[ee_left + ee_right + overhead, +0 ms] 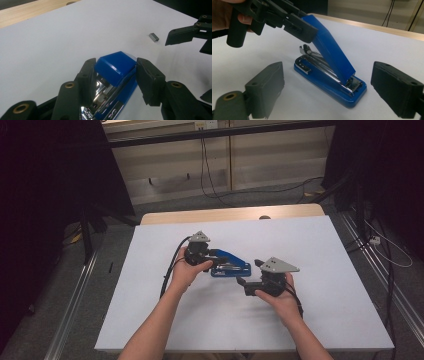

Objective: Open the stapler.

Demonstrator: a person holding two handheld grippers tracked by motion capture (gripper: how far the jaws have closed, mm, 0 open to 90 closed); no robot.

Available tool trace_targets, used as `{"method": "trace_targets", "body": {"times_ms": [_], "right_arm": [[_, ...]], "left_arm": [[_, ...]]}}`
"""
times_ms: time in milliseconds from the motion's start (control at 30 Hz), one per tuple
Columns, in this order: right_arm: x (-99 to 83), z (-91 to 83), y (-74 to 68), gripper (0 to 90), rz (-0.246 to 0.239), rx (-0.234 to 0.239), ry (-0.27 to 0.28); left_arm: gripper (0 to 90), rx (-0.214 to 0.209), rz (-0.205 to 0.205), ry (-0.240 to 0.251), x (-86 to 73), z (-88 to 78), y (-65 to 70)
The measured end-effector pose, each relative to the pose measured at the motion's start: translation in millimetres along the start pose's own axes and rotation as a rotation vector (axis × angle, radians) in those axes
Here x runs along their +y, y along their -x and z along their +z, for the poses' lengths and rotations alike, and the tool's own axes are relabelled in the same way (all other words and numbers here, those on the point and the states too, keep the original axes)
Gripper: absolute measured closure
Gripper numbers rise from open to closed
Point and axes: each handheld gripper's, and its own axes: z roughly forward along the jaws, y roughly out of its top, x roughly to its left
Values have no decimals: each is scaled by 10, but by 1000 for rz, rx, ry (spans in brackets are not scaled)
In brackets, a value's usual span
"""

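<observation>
Near the middle of the tabletop [310, 320], the blue stapler [329, 75] sits with its lid swung up, the left gripper [113, 75] clamped on the lid's tip, so opening looks done. The right gripper [329, 95] waits just beside it with jaws apart and empty; the staple strip [154, 37] lies loose nearby, probably still to load, nothing blocking it.

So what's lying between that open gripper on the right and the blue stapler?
Only bare white table. In the right gripper view, the right gripper stands open before the stapler, with nothing between them.
</observation>
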Motion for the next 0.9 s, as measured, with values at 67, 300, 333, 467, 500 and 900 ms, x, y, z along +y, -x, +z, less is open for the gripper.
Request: {"method": "trace_targets", "body": {"times_ms": [67,300,333,467,500,900], "right_arm": [[1,24,-10,167,2,2,-1],[20,86,-50,296,1,2,-4],[19,95,-59,342,9,5,-6],[8,131,-84,454,-10,11,-24],[3,140,-85,473,-10,12,-29],[-32,273,-99,900,45,35,-71]], "left_arm": [[526,4,9,-2,14,2,6],[528,3,-5,-10,35,1,12],[529,3,-8,-10,38,0,12],[529,1,-18,0,44,7,17],[529,1,-19,0,47,8,19],[527,8,-22,-13,69,7,27]]}}
